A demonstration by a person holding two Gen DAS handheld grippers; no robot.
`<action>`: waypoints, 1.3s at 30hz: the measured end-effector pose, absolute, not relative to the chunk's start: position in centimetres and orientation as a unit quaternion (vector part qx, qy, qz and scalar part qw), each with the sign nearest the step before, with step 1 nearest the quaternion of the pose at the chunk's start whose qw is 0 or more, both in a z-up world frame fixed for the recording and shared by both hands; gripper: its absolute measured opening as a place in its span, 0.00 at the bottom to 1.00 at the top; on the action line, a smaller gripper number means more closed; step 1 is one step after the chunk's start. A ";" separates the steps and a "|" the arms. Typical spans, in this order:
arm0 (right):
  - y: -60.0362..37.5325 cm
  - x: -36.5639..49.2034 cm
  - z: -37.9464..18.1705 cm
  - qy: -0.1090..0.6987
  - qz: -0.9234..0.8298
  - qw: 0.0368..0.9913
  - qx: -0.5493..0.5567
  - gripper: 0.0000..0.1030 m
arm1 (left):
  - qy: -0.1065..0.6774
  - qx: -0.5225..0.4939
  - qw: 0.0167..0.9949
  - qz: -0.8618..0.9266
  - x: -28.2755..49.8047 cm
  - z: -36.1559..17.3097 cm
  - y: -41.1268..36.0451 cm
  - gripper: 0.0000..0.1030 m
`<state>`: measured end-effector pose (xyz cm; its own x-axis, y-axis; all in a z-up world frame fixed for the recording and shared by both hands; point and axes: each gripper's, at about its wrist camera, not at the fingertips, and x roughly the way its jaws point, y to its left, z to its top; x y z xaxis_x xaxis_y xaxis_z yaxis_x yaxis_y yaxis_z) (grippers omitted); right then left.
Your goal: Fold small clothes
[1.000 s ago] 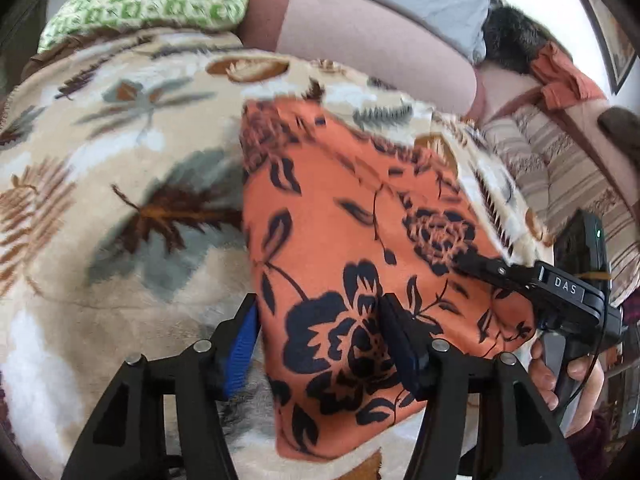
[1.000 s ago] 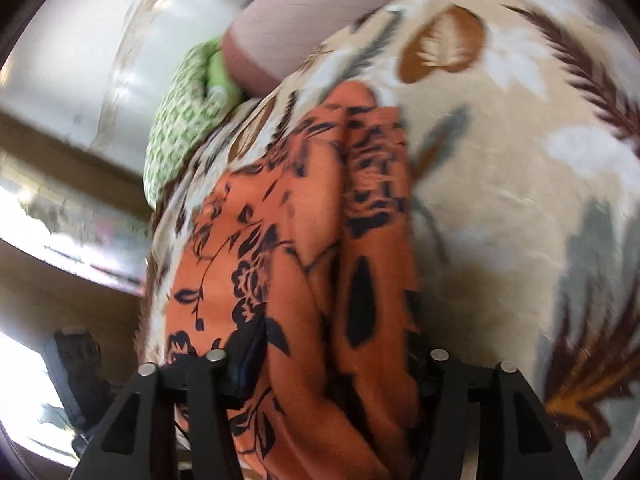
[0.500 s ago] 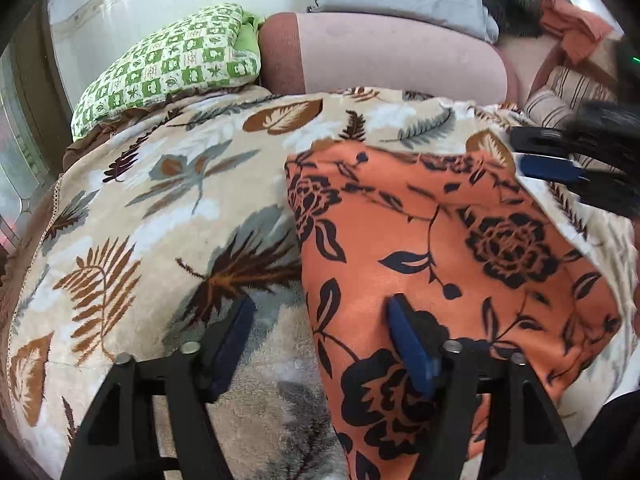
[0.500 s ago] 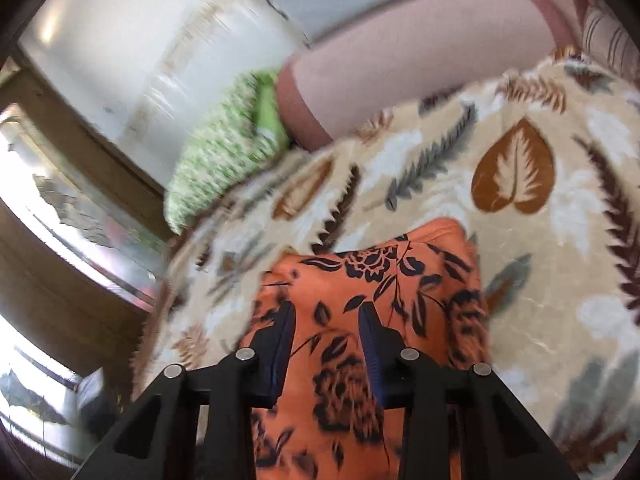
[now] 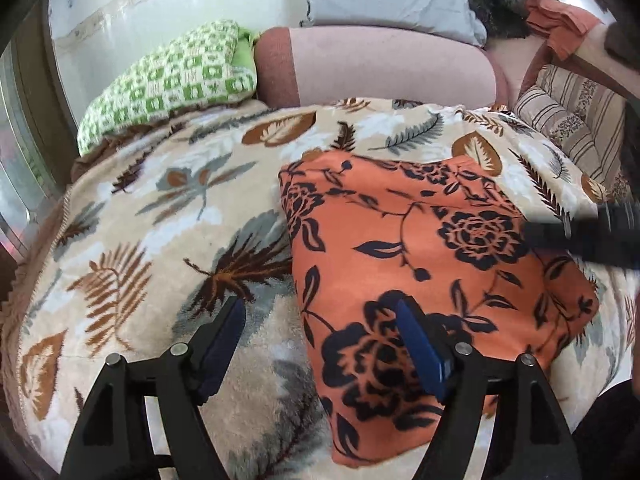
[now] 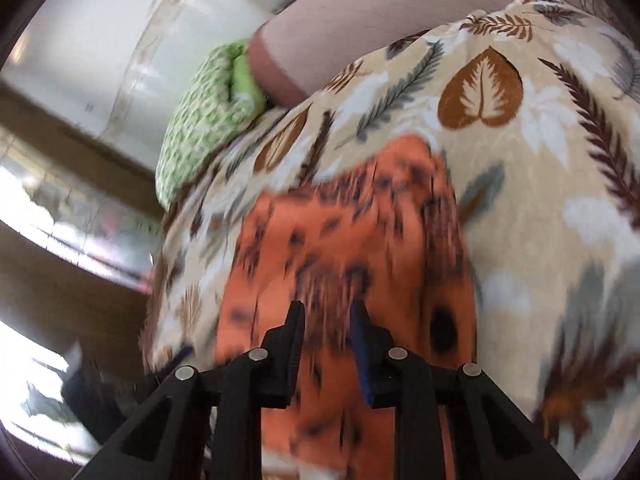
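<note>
While the left gripper [image 5: 320,320] hangs with jaws spread and empty, the right gripper [image 6: 326,316] is closing on nothing above the folded orange garment [image 5: 420,264], which lies on the leaf-print blanket [image 5: 160,208]; a green pillow [image 5: 172,84] sits beyond.

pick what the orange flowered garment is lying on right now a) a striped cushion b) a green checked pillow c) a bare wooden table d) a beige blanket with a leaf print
d: the orange flowered garment lies folded on the beige leaf-print blanket, while the green checked pillow sits apart at the far edge.
</note>
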<state>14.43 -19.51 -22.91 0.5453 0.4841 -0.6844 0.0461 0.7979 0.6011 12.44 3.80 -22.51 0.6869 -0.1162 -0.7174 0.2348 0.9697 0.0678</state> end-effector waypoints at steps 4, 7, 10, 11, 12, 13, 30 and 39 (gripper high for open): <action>-18.0 11.4 -24.9 0.485 0.108 0.839 0.223 0.26 | 0.365 0.085 0.924 -0.082 10.2 -21.3 3.5 0.76; -17.7 9.8 -22.6 0.482 0.103 0.844 0.213 0.26 | 0.353 0.066 0.930 -0.077 8.1 -19.9 4.2 0.76; -17.0 7.1 -19.3 0.446 0.105 0.871 0.178 0.26 | 0.344 0.059 0.934 -0.073 6.2 -18.6 4.7 0.76; -16.7 6.3 -18.3 0.435 0.101 0.880 0.162 0.26 | 0.339 0.060 0.936 -0.068 5.6 -18.0 4.8 0.76; -16.4 5.0 -17.1 0.420 0.095 0.891 0.144 0.26 | 0.336 0.062 0.938 -0.064 5.2 -17.6 4.9 0.76; -16.3 4.0 -16.4 0.410 0.092 0.897 0.136 0.26 | 0.331 0.063 0.940 -0.059 4.5 -16.8 4.9 0.76; -15.0 -1.2 -11.2 0.331 0.032 0.940 0.076 0.26 | 0.278 0.067 0.958 -0.018 0.1 -10.2 4.3 0.84; -14.6 -2.3 -9.8 0.304 0.031 0.950 0.063 0.26 | 0.265 0.048 0.963 0.005 -0.8 -8.8 4.9 0.84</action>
<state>-2.28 -14.57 -9.84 0.8126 0.0974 -0.5746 -0.0205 0.9901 0.1388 -0.76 4.94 -8.82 0.8591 0.0359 -0.5106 0.0149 0.9954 0.0951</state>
